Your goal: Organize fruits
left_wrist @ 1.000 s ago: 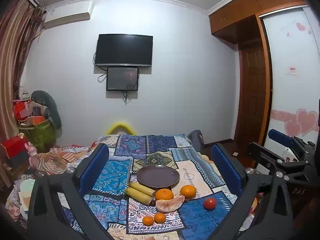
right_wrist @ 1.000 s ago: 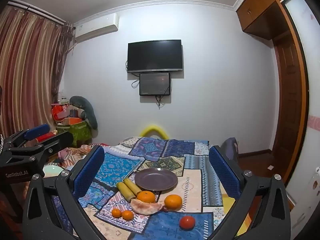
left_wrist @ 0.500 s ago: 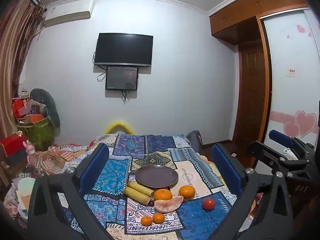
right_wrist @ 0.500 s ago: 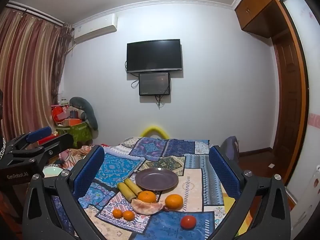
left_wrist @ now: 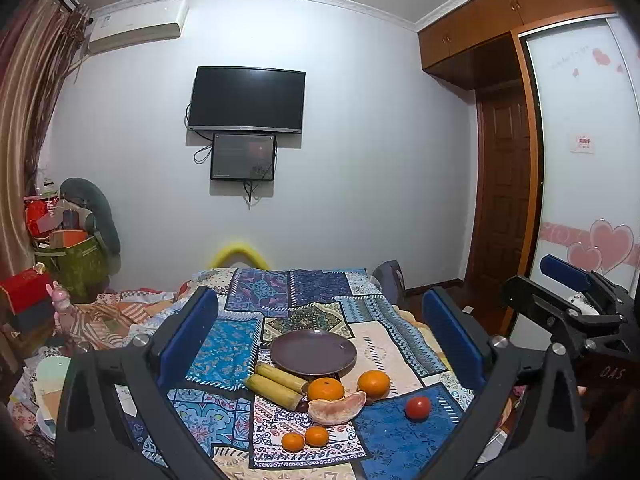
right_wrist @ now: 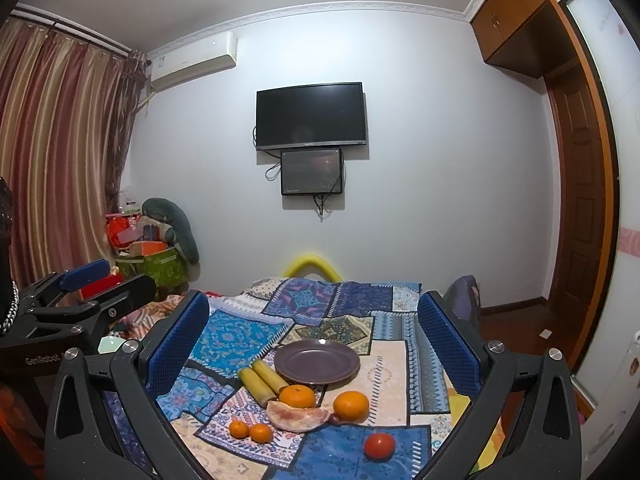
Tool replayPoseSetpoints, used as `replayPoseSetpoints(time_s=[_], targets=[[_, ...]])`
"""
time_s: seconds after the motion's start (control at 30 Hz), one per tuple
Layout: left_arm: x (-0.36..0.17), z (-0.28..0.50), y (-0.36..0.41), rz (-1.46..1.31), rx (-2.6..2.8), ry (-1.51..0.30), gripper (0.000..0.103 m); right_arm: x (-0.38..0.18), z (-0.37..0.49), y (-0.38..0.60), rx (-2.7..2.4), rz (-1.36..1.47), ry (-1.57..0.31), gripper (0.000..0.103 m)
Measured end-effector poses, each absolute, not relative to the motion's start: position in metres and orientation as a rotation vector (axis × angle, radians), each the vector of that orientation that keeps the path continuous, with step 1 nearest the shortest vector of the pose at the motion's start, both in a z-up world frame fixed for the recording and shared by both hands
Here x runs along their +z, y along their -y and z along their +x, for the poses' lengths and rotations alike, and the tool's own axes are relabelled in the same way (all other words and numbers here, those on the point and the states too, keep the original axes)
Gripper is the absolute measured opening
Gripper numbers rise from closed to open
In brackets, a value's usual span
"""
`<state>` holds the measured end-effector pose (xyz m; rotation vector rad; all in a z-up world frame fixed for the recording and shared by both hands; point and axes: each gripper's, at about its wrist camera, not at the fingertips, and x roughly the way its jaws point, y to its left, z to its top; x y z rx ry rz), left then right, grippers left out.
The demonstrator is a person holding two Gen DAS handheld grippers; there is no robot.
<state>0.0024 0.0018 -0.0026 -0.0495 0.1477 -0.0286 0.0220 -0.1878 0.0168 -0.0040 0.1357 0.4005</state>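
Both my grippers hang above the near end of the quilt (left_wrist: pixel 236 344), fingers spread wide and holding nothing — the left gripper (left_wrist: pixel 320 332) and the right gripper (right_wrist: pixel 314 328) alike. The fruit lies loose in front of the bare plate (right_wrist: pixel 317 361): two oranges (right_wrist: pixel 351 407), two small tangerines (right_wrist: pixel 239 429), a tomato (right_wrist: pixel 379 445), a peeled segment (right_wrist: pixel 298 418) and two yellow stalks (right_wrist: pixel 260 380). My worries: the quilt looks soft, so a round fruit could roll off if I nudge it; the tomato could split if squeezed hard; and the segment touches an orange — grabbing one may drag the other.
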Motion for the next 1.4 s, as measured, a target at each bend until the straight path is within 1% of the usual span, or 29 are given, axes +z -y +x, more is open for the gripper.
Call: replayPoseSetpoints(time_s=[1.4], targets=[[-0.0032,0.0009,-0.0009,-0.053,-0.008,-0.132,0.103,0.0146,0.0218,0.1919,0.4,0.02,-0.136,0.103]])
